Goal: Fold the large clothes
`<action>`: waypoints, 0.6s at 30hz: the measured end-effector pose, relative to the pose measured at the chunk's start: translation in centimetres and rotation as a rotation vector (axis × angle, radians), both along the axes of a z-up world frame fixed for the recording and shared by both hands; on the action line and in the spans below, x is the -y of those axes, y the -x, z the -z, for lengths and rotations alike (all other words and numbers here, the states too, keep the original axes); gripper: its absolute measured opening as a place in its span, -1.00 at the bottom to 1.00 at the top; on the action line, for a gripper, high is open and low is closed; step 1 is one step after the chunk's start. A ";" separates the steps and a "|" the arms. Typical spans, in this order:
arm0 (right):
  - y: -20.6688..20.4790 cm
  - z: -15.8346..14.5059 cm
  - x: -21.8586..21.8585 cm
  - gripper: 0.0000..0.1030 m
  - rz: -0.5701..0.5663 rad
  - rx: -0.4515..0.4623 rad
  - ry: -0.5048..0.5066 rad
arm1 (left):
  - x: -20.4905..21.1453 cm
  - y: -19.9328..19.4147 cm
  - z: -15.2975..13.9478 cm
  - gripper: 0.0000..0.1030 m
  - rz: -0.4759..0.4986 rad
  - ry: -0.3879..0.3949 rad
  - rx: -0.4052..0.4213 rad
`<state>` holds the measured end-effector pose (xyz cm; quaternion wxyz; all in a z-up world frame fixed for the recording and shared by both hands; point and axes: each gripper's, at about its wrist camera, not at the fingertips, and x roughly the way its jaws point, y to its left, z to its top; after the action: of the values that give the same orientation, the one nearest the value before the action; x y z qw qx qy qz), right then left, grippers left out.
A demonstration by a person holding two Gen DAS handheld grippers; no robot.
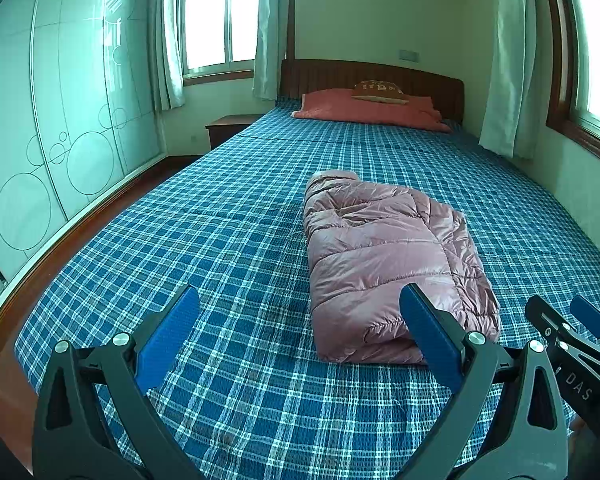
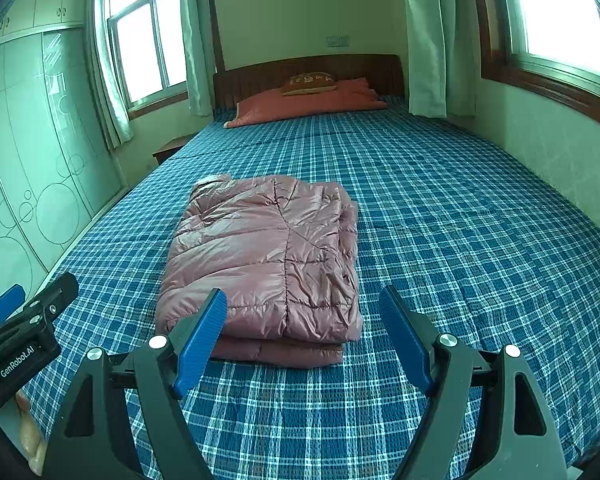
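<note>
While both tongs hang over the near edge of the bed (image 1: 228, 208), the left gripper (image 1: 300, 320) and right gripper (image 2: 302, 320) stand spread apart, holding nothing; the folded pink jacket (image 2: 268, 256) lies mid-bed, nearer that edge.

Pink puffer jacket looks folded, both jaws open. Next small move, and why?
Probably pull both grippers back, task looks done. The pink puffer jacket lies as a compact stacked bundle on the plaid bedsheet; left gripper and right gripper are open, holding nothing.
</note>
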<state>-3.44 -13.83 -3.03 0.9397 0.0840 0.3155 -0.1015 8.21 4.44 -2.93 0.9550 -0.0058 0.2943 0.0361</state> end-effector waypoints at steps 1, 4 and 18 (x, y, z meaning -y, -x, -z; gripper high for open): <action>0.0 0.0 0.0 0.50 -0.001 0.001 0.000 | 0.0 0.0 0.0 0.94 0.000 -0.001 -0.001; -0.1 0.0 -0.2 0.50 -0.004 0.003 0.000 | -0.1 -0.1 0.2 0.94 0.002 0.001 -0.007; -0.1 0.1 -0.7 0.50 -0.014 0.011 0.006 | -0.3 0.0 0.7 0.94 0.002 0.001 -0.013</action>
<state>-3.34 -13.08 -3.13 0.9423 0.0796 0.3108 -0.0956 8.20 4.71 -3.61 0.9531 -0.0055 0.3007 0.0352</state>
